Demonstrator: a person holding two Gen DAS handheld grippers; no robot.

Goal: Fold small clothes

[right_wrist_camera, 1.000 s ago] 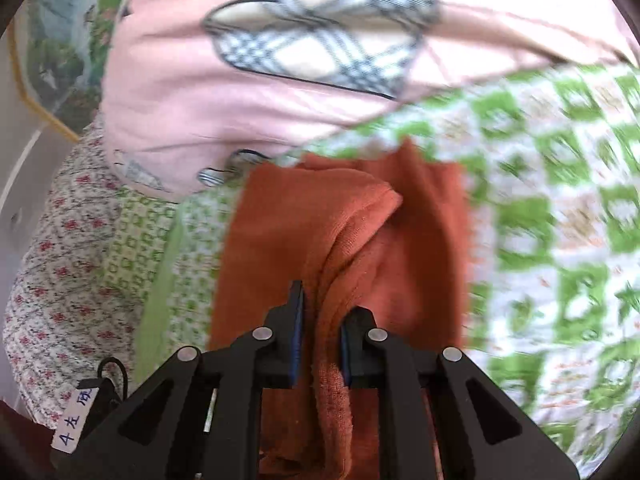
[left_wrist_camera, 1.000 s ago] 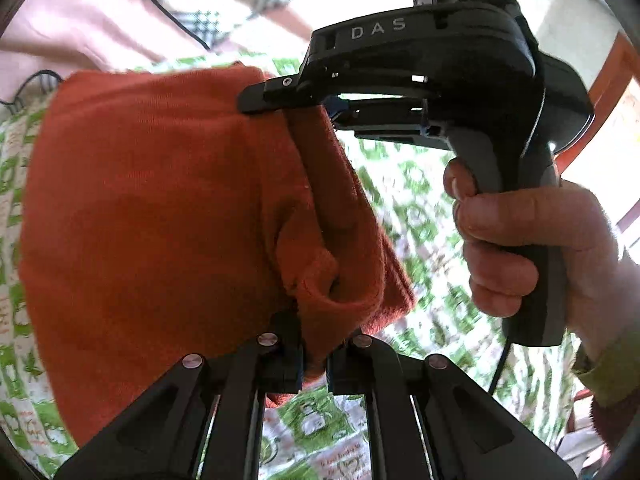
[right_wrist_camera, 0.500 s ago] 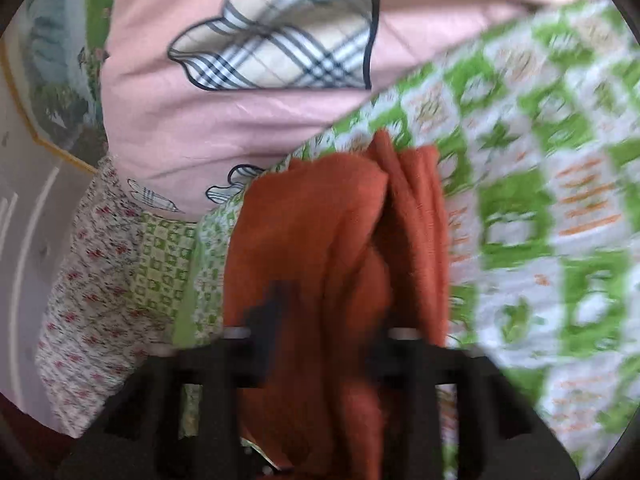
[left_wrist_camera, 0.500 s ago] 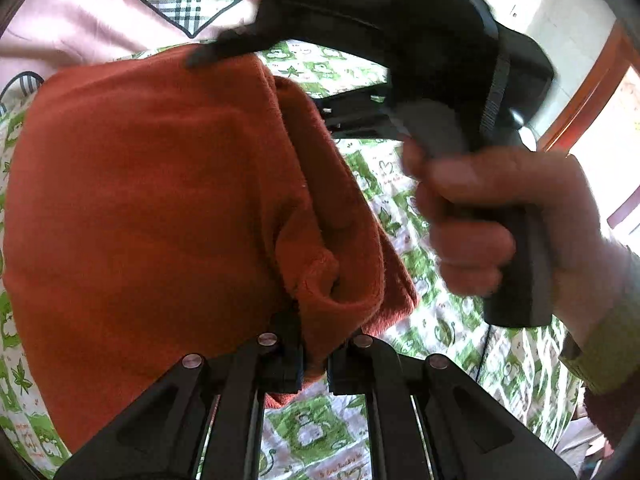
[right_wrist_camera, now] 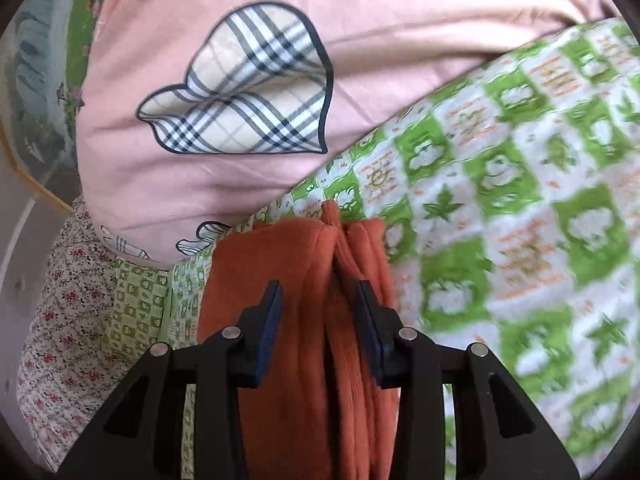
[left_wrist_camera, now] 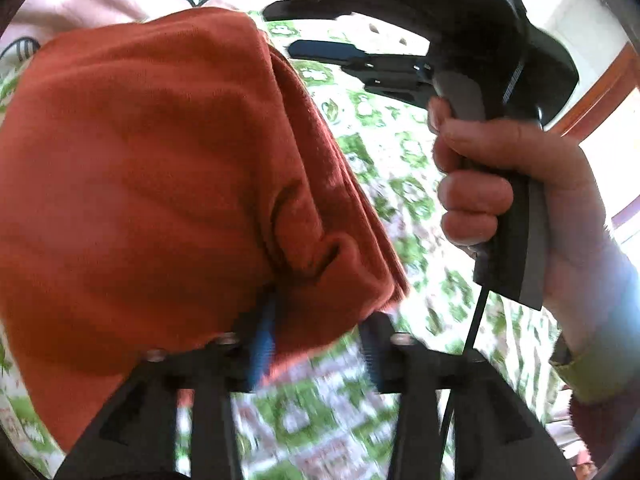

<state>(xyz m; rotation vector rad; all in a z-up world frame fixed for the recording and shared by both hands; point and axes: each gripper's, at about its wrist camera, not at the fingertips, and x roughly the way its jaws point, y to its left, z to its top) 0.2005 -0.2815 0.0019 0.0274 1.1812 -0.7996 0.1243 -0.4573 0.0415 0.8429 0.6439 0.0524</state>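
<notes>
A folded orange garment [left_wrist_camera: 140, 180] lies on the green-and-white checked sheet [left_wrist_camera: 400, 184]. My left gripper [left_wrist_camera: 316, 344] stands at its near corner. Its jaws are opening, the cloth draping over the left pad and clear of the right one. In the left wrist view a hand [left_wrist_camera: 500, 184] holds my right gripper [left_wrist_camera: 296, 30] at the garment's far edge, fingers apart. In the right wrist view the right gripper [right_wrist_camera: 320, 320] straddles the layered edge of the orange garment [right_wrist_camera: 280, 272]. Its jaws are closing, and the pads do not press the cloth.
A pink cushion with a plaid heart patch [right_wrist_camera: 240, 88] lies just beyond the garment. Floral fabric [right_wrist_camera: 60, 320] hangs off the left side. The checked sheet [right_wrist_camera: 520, 200] spreads to the right. A wooden frame [left_wrist_camera: 600, 92] shows far right.
Both grippers were shut on the orange garment and have let go. The left jaws spread apart. The right gripper opened and drew back along the folded edge.
</notes>
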